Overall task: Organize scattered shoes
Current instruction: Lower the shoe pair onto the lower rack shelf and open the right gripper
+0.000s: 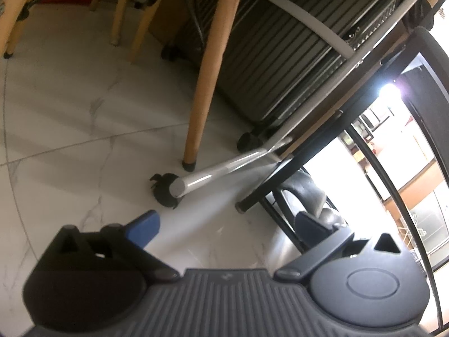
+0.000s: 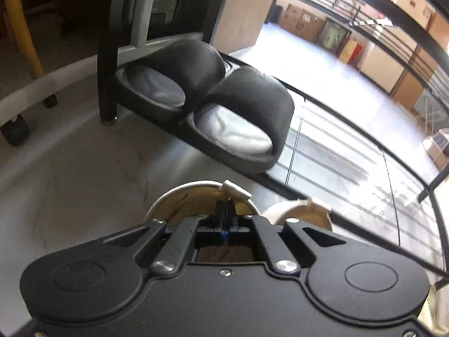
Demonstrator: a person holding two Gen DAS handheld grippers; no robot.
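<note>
In the right wrist view my right gripper (image 2: 226,214) is shut on the far rim of a beige shoe (image 2: 179,202), beside its white pull tab (image 2: 236,191). A second beige shoe (image 2: 301,213) lies just to its right. Ahead, a pair of black slippers (image 2: 179,78) (image 2: 247,118) rests side by side on a low black rack edge (image 2: 174,129). In the left wrist view my left gripper (image 1: 227,224) is open over bare floor, its blue pads (image 1: 144,226) wide apart. A black shoe (image 1: 306,196) shows past its right finger, under the black rack frame.
Wooden chair legs (image 1: 204,84) stand on the white marble floor, with a white tube leg and black caster (image 1: 165,192) just ahead of the left gripper. A dark ribbed case (image 1: 266,70) sits behind. A glass pane and black railing (image 2: 350,151) run on the right.
</note>
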